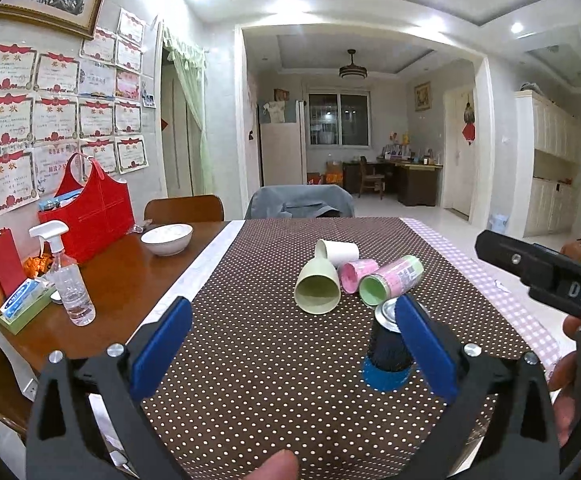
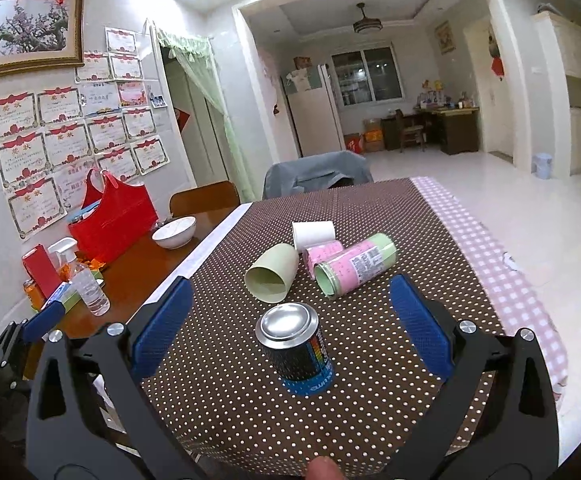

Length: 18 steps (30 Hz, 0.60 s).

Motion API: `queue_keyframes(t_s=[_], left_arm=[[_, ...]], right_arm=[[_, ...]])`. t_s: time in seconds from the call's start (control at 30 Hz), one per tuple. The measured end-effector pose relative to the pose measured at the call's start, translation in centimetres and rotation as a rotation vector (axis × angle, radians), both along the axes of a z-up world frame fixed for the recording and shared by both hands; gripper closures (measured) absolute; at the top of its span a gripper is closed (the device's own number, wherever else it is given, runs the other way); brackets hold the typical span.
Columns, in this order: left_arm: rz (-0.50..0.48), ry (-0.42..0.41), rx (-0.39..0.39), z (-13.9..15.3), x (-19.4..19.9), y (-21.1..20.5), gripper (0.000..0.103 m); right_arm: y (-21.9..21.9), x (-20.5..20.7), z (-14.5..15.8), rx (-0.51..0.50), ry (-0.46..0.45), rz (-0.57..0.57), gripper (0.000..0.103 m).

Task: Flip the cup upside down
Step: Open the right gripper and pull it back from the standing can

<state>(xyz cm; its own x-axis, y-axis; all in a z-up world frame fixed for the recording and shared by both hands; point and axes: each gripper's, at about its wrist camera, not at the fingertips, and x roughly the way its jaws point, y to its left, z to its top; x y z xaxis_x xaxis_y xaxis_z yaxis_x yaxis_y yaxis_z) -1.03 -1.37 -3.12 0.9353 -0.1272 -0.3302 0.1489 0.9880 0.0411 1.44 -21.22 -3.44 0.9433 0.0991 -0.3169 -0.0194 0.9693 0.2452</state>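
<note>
With both my right gripper (image 2: 290, 324) and left gripper (image 1: 290, 344) spread wide and empty, I should square the right one around the light green cup (image 2: 272, 278) at frame centre, gripping mid-body before rotating.

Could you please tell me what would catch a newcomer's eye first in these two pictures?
Probably the black can-shaped cup with the shiny metal end up, standing on the dotted brown tablecloth between the blue fingers of the open right claw. Just behind it, four cups lie tipped on their sides in a cluster: a pale green one, a white one, a pink one and a pink-and-green one. At the table's left, a red bag stands out.
</note>
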Motion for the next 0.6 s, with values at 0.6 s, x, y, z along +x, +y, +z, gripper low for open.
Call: queue_keyframes(t_s=[0.6], left_arm=[[-0.013,0.014,0.001,0.9,-1.7,-0.6,0.004]], right_arm=[[0.5,-3.1,-0.1,-0.061,-0.027,-0.078,0.006]])
